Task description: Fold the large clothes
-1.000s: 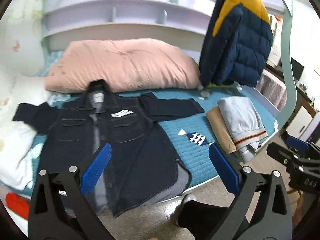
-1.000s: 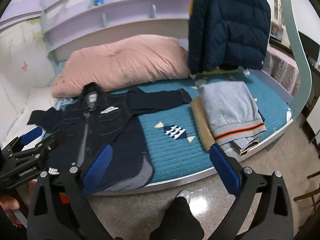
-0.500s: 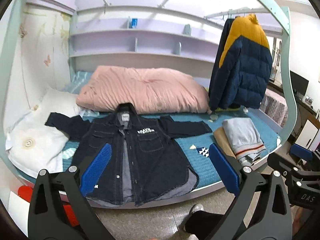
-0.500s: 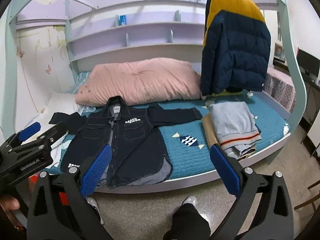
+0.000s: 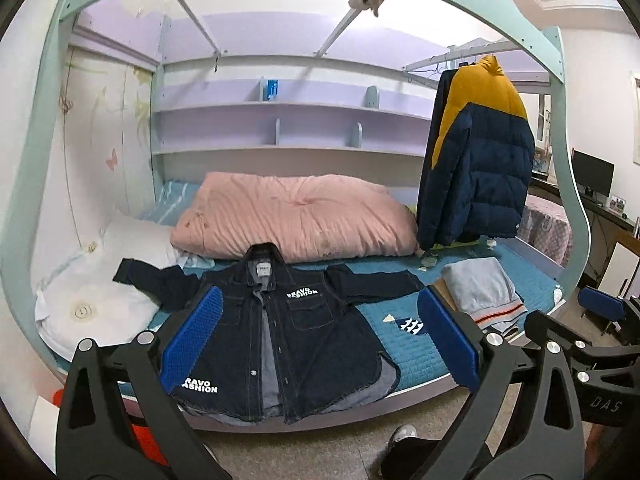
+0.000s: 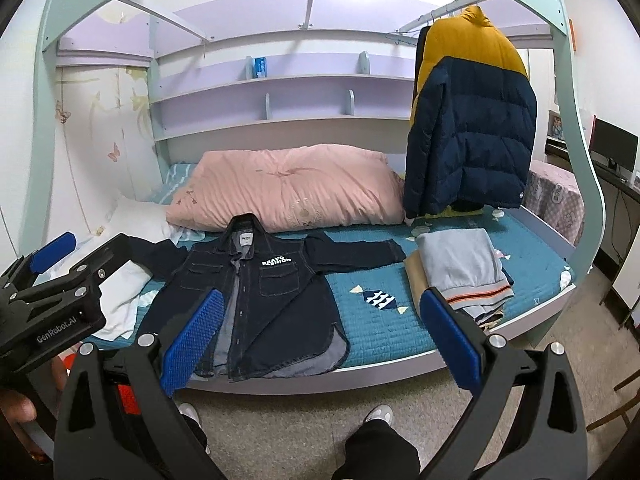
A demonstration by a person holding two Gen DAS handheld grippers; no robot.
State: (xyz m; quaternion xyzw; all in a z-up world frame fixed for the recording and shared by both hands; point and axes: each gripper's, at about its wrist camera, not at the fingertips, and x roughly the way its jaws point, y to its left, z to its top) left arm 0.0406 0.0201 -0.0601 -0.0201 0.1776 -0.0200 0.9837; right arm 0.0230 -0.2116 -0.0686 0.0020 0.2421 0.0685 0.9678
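A dark denim jacket (image 5: 280,332) lies spread open on the teal bed, sleeves out to both sides, collar toward the pink duvet; it also shows in the right wrist view (image 6: 260,292). My left gripper (image 5: 320,344) is open and empty, held back from the bed over the floor. My right gripper (image 6: 320,340) is open and empty too, also off the bed. The left gripper shows at the left edge of the right wrist view (image 6: 56,280); the right gripper shows at the right edge of the left wrist view (image 5: 600,332).
A stack of folded clothes (image 6: 464,272) sits on the bed right of the jacket. A pink duvet (image 6: 288,188) lies behind it, a white pillow (image 5: 92,300) at left. A navy-yellow puffer jacket (image 6: 472,120) hangs at right. The bed frame (image 6: 576,160) arches overhead.
Both grippers have pulled back and tilted up away from the bed, so the whole bed and frame now show. The jacket has not moved.
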